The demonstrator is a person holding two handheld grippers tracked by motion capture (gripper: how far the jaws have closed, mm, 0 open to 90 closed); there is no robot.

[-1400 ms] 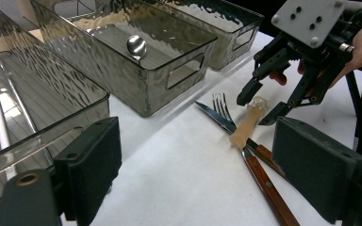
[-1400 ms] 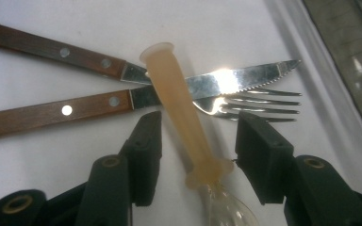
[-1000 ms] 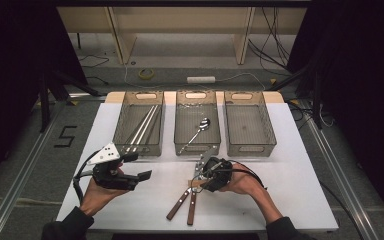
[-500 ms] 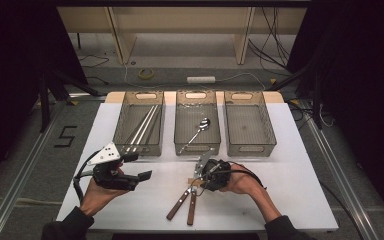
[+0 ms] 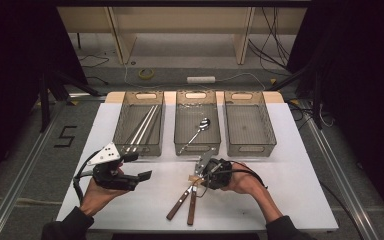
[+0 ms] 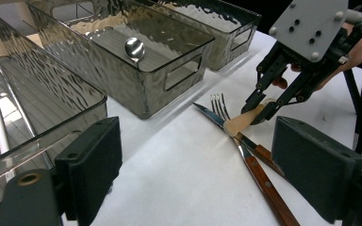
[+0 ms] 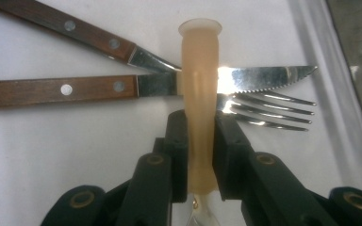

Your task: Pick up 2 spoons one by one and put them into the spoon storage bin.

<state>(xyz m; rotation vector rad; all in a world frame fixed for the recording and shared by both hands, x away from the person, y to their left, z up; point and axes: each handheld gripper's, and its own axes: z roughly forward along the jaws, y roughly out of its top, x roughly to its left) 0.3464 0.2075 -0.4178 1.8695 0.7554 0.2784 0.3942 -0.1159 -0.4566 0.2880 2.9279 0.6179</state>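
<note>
Beige handle [image 7: 199, 94] clamped between right gripper [image 7: 200, 141] fingers, across knife [image 7: 179, 84] and fork [image 7: 259, 106]

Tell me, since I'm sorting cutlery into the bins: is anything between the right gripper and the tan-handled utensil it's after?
Nothing visible. The right gripper has just been closing, and its pads already press on the tan handle, which lies across the knife and fork.

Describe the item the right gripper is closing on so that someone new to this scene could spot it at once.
On the white table, in front of the middle bin, a knife and fork lie crossed. The beige-handled utensil lies across them, between the right gripper jaws, which have just been closing. Its pale, rounded handle contrasts with their riveted wooden ones.
</note>
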